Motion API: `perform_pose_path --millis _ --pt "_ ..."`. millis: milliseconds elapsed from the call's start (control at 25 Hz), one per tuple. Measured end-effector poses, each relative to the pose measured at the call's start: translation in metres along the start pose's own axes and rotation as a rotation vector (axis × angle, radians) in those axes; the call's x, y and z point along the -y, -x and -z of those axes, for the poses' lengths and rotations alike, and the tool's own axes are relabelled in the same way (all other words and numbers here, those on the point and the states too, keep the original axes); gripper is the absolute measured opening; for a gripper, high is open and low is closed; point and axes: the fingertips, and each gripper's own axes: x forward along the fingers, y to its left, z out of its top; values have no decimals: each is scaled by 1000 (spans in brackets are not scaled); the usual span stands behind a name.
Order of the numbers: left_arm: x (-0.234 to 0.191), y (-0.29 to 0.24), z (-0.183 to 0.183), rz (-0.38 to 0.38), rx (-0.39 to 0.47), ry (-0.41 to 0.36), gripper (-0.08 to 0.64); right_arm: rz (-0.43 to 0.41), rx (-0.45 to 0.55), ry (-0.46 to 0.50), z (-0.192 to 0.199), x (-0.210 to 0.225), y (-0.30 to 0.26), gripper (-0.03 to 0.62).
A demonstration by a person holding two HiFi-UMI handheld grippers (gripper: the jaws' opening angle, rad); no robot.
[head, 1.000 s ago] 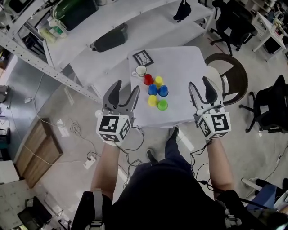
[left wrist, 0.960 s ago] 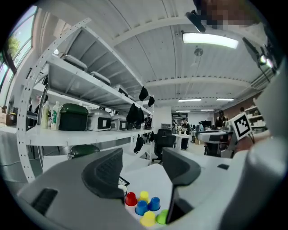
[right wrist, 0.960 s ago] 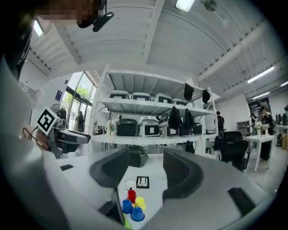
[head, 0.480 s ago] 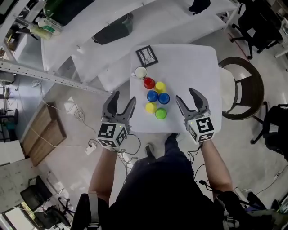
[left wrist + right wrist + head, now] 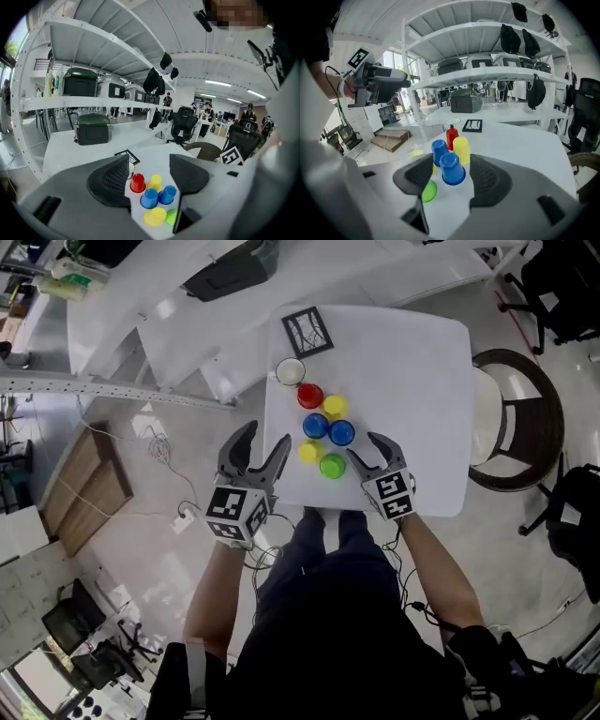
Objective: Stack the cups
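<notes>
Six upside-down cups stand in pairs on the white table: red and yellow at the back, two blue in the middle, yellow and green nearest me. My right gripper hovers open over the near edge, just right of the green cup. In the right gripper view a blue cup stands untouched in line with the gap between the wide jaws. My left gripper is open at the table's left edge, beside the near yellow cup, holding nothing.
A white mug and a black-framed card sit at the table's far left corner. A round chair stands to the right. White shelving with a dark case runs behind. Cables lie on the floor to the left.
Both grippers have come in toward the cups. The right one moved left and forward to the green cup's side. The left one closed in on the table's left edge.
</notes>
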Motion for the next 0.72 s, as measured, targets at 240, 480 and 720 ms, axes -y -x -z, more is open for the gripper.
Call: perform_pose_path --millis 240,480,720 --pt "-12 -18 47 78 -90 28 262 22 -88 26 22 -2 -33 241" --pt "-23 -25 54 123 -116 29 262 25 -137 44 28 -8 -54 245" --pt "-38 -28 44 121 -106 54 262 28 -178 56 32 -8 -69 245"
